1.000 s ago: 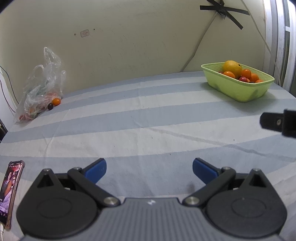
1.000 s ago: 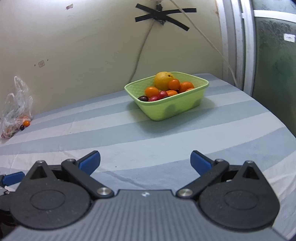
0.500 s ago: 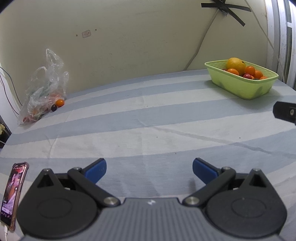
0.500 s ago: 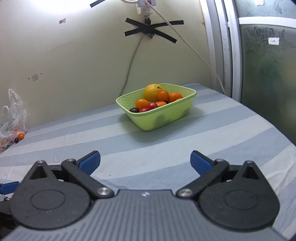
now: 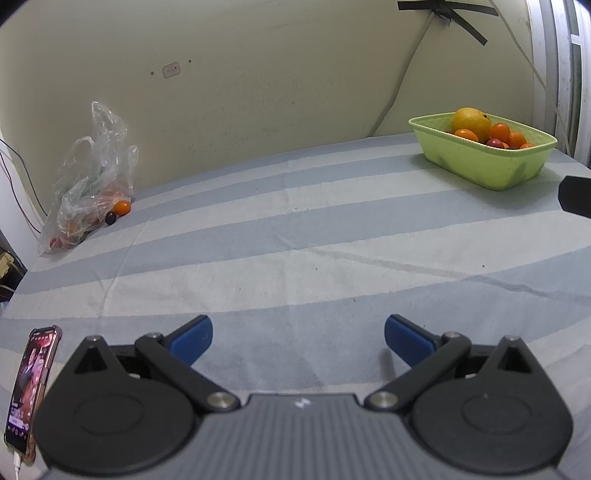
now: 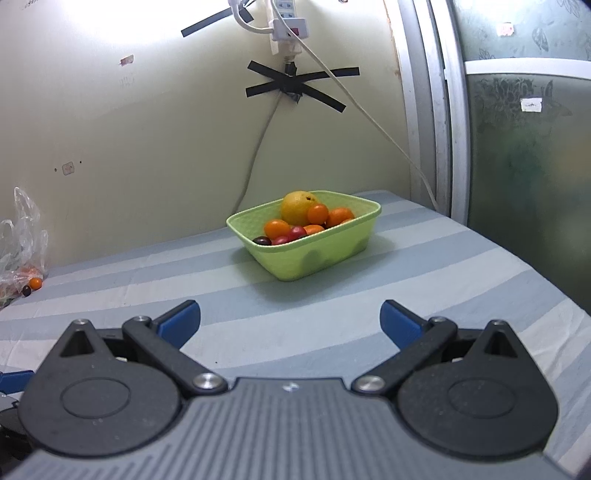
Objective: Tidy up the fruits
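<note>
A light green basket (image 5: 480, 166) (image 6: 314, 254) stands at the back right of the striped cloth and holds a big yellow fruit (image 6: 297, 206), small orange fruits and dark red ones. A clear plastic bag (image 5: 88, 184) (image 6: 18, 254) with more fruit lies at the back left by the wall, with a small orange fruit (image 5: 122, 207) and a dark one (image 5: 110, 218) at its mouth. My left gripper (image 5: 298, 338) is open and empty, low over the cloth's front. My right gripper (image 6: 290, 321) is open and empty, facing the basket from a distance.
A phone (image 5: 31, 387) with a lit screen lies at the front left. The right gripper's body (image 5: 576, 197) shows at the right edge of the left wrist view. A power strip (image 6: 288, 22) and cables hang on the wall above the basket. A frosted glass door (image 6: 524, 147) stands to the right.
Both grippers have pulled back and tilted upward; the basket looks smaller and farther, and more wall shows. Both stayed open and empty.
</note>
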